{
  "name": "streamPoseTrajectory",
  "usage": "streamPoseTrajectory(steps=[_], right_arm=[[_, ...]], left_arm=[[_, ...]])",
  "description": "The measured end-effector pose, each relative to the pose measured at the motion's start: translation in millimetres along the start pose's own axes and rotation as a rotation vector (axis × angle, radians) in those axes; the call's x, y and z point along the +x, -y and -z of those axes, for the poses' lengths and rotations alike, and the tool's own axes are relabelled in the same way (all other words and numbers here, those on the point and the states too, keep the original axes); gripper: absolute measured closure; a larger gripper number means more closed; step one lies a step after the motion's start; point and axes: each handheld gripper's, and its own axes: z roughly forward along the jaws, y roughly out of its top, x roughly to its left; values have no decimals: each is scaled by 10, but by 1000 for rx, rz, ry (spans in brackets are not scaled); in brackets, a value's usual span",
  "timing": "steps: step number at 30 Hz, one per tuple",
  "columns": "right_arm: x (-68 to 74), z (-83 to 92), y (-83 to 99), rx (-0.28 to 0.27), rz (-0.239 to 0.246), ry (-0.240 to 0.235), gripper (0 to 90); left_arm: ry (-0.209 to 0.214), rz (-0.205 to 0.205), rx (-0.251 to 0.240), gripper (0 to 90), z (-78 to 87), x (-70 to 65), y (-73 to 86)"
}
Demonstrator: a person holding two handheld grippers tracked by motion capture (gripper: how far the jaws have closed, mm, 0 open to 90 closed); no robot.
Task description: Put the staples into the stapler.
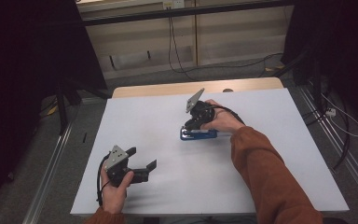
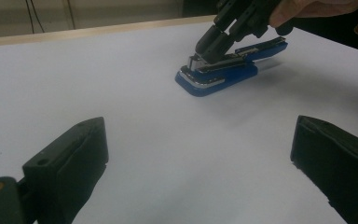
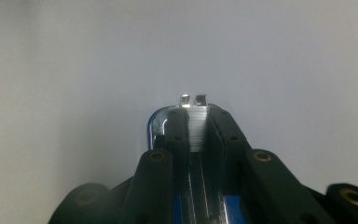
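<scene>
Jaws of the left gripper (image 1: 144,158) stand wide apart near the desk's (image 1: 270,177) front left, with nothing between them, the hand holding it low over the white top. Farther out, around the desk's middle, lies a blue stapler (image 2: 223,70), well apart from that gripper. It has a blue plastic base with a rounded nose and a bright metal plate on it. Above that sits a silvery staple channel with a dark band along its side, and a blue top arm angles up toward the rear. The right gripper (image 2: 209,49) comes down on the stapler's front end, narrowed onto the metal channel. In the right gripper view, its pads (image 3: 177,130) press both sides of a ribbed silver strip of staples (image 3: 198,126).
</scene>
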Motion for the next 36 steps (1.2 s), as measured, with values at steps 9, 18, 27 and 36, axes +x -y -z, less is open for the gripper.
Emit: streamPoseTrajectory(steps=[9, 18, 27, 36], right_arm=[[-3, -8, -1, -3, -5, -2, 789], [-3, -19, -7, -13, -17, 0, 782], [-8, -23, -6, -29, -38, -4, 748], [-14, -21, -2, -51, -84, 17, 625]], left_arm=[[2, 1, 3, 42, -6, -1, 2], [6, 11, 1, 42, -9, 0, 5], [9, 6, 5, 42, -8, 1, 4], [6, 9, 0, 42, -4, 4, 4]])
